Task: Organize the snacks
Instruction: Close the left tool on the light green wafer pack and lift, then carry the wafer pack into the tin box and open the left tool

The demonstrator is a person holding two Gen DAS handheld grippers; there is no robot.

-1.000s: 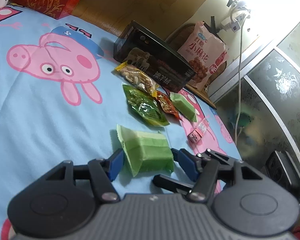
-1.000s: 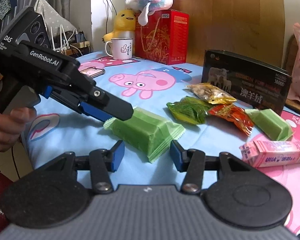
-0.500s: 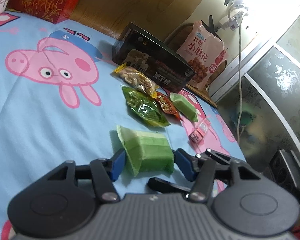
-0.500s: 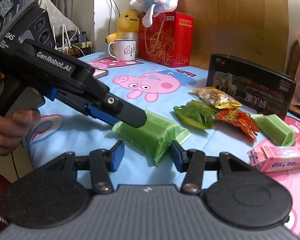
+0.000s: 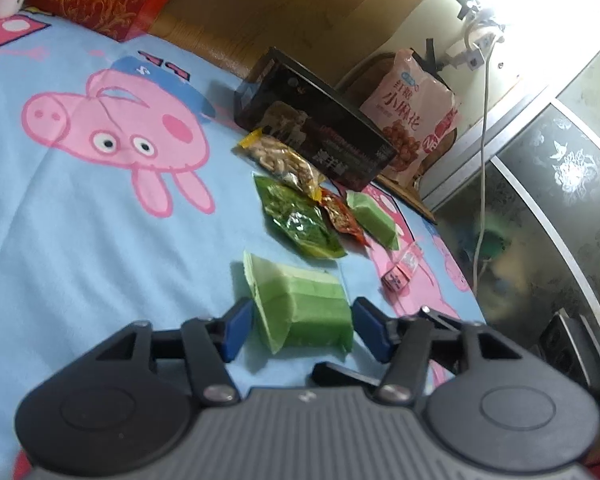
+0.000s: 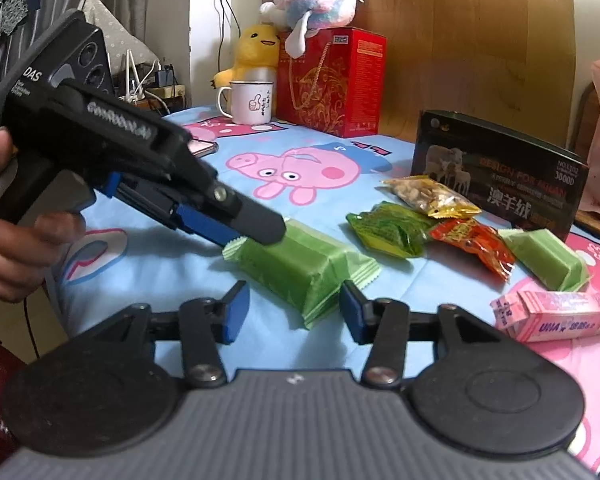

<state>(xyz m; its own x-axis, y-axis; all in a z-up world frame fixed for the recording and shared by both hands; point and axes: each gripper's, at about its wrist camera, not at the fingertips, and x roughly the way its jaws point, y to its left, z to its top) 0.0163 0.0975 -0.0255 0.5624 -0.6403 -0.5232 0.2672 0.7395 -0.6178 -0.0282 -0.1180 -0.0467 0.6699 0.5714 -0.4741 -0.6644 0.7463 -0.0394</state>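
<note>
Around the work area on the blue pig-print cloth (image 6: pixel 160 264): a red gift box (image 6: pixel 332 80) at the back with a pastel plush (image 6: pixel 320 0) on top, a yellow duck plush (image 6: pixel 256 50) beside it, and a white enamel mug (image 6: pixel 250 102) with a thumbs-up mark in front of the duck. A phone (image 6: pixel 200 147) lies partly hidden behind my left gripper (image 6: pixel 256 236). A hand (image 6: pixel 8 240) holds that gripper's handle. Past the target sit a peanut packet (image 5: pixel 284 160), a dark green packet (image 5: pixel 300 220), a red-orange packet (image 5: pixel 342 220), a second green pack (image 5: pixel 374 220) and a pink carton (image 6: pixel 556 314), all clustered close together. Behind these stand a black box (image 6: pixel 500 176) and a pink bag (image 5: pixel 412 120). Nothing lies between my fingers and the target. The target is a green wafer pack (image 6: pixel 300 264), a flat block with crimped ends, lying on the cloth. Its near end is between the left fingers, which have just been opening and stand narrowly apart, pads not pressing. My right gripper (image 6: pixel 292 316) also stands partly open, with the pack's other end just ahead of its pads. Readable writing: "DAS" on the left gripper, "澳羊绒" and "3000D" on the black box, "小麻花" on the pink bag, "UHA" on the carton.
</note>
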